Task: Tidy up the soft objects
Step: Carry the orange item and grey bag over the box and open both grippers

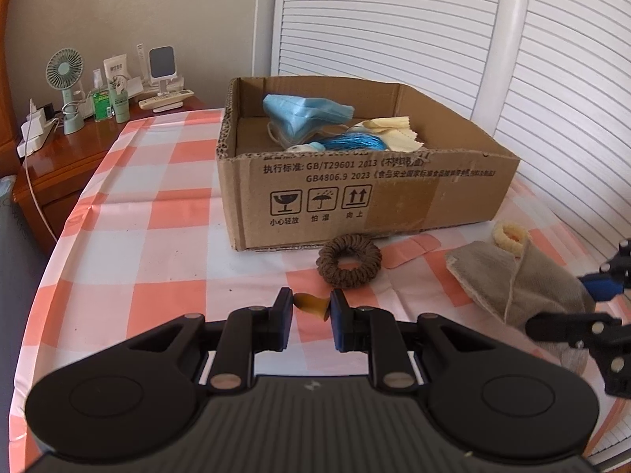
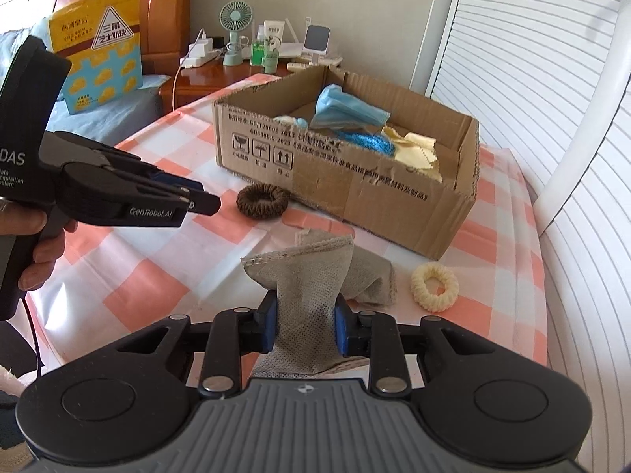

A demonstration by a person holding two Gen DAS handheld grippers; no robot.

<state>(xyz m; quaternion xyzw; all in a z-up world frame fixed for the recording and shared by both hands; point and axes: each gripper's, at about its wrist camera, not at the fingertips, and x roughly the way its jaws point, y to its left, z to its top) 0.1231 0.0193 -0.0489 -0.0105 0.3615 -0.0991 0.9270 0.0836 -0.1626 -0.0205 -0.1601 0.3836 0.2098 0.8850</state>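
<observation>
My left gripper (image 1: 311,307) is shut on a small amber piece (image 1: 309,302) just above the checked tablecloth. A brown scrunchie (image 1: 349,262) lies right ahead of it, against the cardboard box (image 1: 355,197). In the right wrist view my right gripper (image 2: 305,323) is shut on a grey cloth (image 2: 307,291), whose gripped fold stands up off the table. A cream scrunchie (image 2: 435,287) lies to the right of the cloth. The box (image 2: 355,181) holds blue face masks (image 2: 347,112), blue yarn (image 2: 370,142) and a yellow cloth (image 2: 418,153).
A pink plaster strip (image 1: 410,250) lies by the box's front edge. Left of the table stands a wooden nightstand (image 1: 59,157) with a small fan (image 1: 65,71) and bottles. White louvred doors (image 1: 434,39) stand behind and to the right. A hand (image 2: 35,244) holds the left gripper.
</observation>
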